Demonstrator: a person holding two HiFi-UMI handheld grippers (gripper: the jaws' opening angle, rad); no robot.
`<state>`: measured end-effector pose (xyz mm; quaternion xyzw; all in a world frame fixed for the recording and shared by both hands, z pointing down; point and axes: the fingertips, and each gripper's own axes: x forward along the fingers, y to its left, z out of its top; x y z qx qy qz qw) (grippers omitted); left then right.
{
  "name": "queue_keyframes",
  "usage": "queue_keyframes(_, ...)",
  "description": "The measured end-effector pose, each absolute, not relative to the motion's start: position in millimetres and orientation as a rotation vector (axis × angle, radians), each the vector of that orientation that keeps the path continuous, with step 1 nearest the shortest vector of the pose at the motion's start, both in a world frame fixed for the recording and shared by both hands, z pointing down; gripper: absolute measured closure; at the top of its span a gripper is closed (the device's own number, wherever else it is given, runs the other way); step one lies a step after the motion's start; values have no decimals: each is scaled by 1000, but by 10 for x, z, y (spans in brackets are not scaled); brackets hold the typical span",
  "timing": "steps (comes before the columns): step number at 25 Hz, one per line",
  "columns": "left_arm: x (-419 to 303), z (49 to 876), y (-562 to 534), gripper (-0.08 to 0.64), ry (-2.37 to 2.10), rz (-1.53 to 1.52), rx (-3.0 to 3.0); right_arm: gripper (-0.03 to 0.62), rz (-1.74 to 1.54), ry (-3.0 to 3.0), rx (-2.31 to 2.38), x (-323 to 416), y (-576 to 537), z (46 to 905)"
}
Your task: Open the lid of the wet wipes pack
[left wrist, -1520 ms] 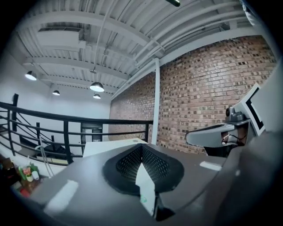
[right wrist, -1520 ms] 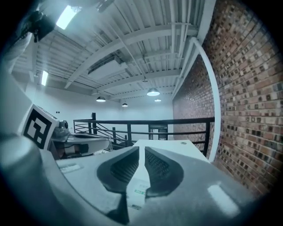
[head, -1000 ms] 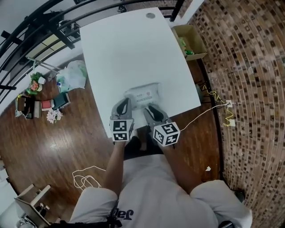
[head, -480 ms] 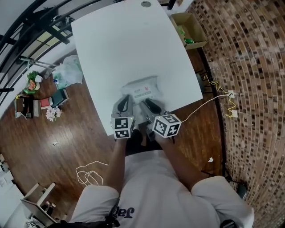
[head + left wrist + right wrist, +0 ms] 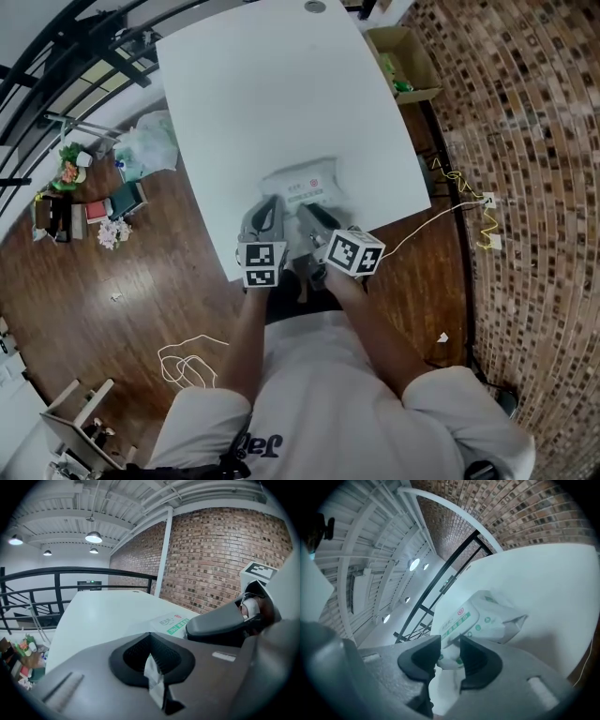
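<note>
**Rolled over and letting go**

Since a second ago the right gripper (image 5: pixel 450 643) has rolled. Its jaws are opening, with the near side of the wet wipes pack (image 5: pixel 305 185) between them. The pack lies label-up by the near edge of the table (image 5: pixel 272 84), long axis crossways (slightly slanted). The left gripper (image 5: pixel 151 644), angled down, clamps its wrapper.

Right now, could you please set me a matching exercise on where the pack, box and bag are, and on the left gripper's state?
Things:
1. pack
2. box
3. bag
4. left gripper

Places or states:
A. by the brick wall
B. shut on a white strip
C. on the table
D. on the floor near the books

Pairs: 1-C; 2-A; 3-D; 4-B
</note>
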<state>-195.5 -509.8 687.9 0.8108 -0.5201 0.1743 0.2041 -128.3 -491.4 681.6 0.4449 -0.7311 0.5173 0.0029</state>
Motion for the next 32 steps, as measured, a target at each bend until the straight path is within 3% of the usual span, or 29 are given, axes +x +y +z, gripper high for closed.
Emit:
queue_keyframes(7,-1975,6877,-5105,543,-1457,493,2266,488,1625,-2274,1386,-1290,-4933,6787)
queue_keyframes(17,-1947,6890,-5101,543,-1437,533,2276,563,1538,-2291,1371,-1291,-4974,6640)
queue_keyframes(32,-1921,6900,-5101,543,-1436,545,2258,586,1309,-2394,1250,-1426,-5539,6254)
